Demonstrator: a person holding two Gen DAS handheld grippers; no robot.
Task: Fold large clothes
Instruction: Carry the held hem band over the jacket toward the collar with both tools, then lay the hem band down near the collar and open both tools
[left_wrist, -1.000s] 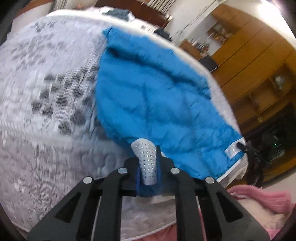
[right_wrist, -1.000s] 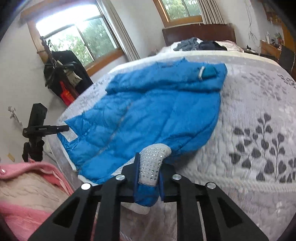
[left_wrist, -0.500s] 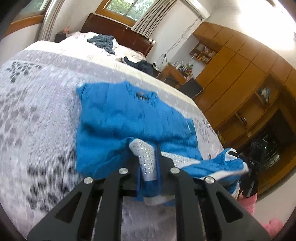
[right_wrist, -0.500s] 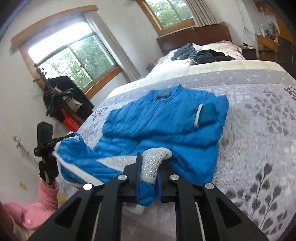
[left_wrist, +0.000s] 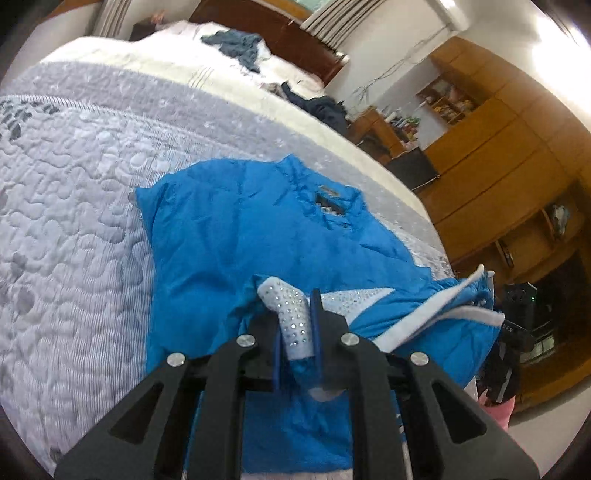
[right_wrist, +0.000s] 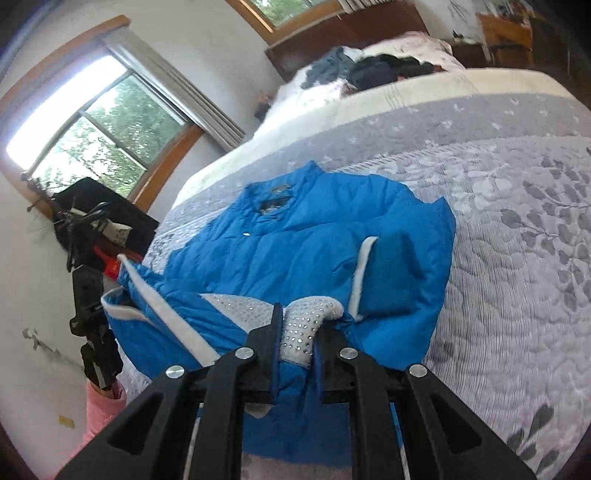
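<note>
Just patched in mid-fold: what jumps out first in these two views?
A bright blue jacket spread on the grey quilted bed, its near hem lifted. Both grippers, left and right, are clamped on that hem's white sparkly trim. Dark clothes are heaped by the headboard.

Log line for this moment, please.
phase: folding hem up | left gripper: shut on blue jacket | right gripper: shut on blue jacket | hem: lifted off bed
</note>
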